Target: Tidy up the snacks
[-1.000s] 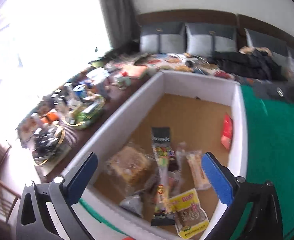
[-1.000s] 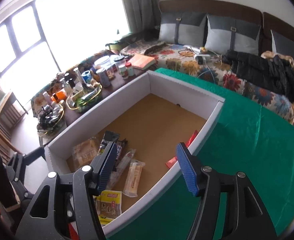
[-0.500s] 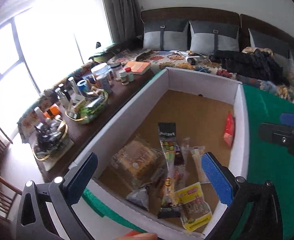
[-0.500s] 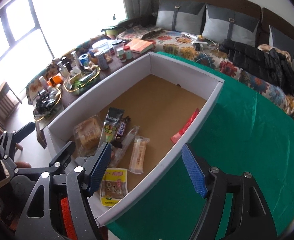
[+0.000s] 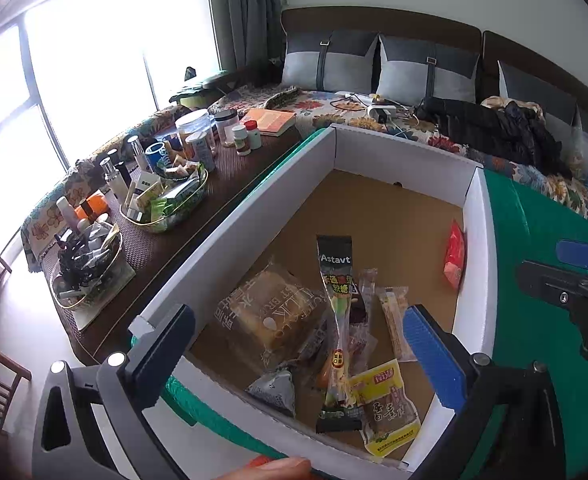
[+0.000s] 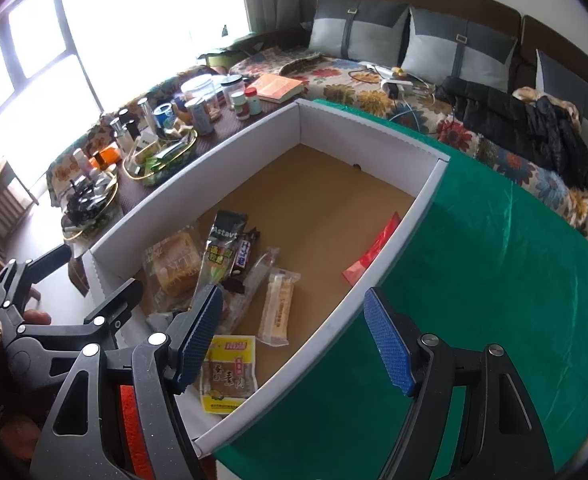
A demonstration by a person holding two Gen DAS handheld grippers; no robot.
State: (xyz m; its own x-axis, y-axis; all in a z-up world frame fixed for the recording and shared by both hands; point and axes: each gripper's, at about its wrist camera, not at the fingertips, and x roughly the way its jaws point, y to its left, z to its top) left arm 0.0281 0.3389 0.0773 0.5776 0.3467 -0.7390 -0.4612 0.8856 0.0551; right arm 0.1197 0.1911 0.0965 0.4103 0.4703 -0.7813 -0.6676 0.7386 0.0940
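Observation:
A white cardboard box [image 5: 222,240] [image 6: 198,184] with a brown floor sits on green cloth [image 6: 474,280]. At its near end lie a bread packet [image 5: 270,320] [image 6: 170,264], a long black candy pack [image 5: 336,300] [image 6: 222,248], a beige bar [image 5: 392,316] [image 6: 278,304] and a yellow packet [image 5: 386,404] [image 6: 228,376]. A red packet [image 5: 454,256] [image 6: 370,252] leans on the right wall. My left gripper [image 5: 300,352] [image 6: 86,276] hovers open over the near snacks, holding nothing. My right gripper [image 6: 292,340] is open and empty above the box's right wall.
A dark side table [image 5: 230,184] left of the box carries trays [image 5: 162,204] of bottles, jars and a book. Behind stands a floral-covered sofa with grey cushions, cables and a black jacket [image 5: 494,128]. A fingertip [image 5: 278,468] shows at the bottom edge.
The right gripper's jaws have widened and it has come into the left wrist view at the right edge. The left gripper now shows at the left of the right wrist view.

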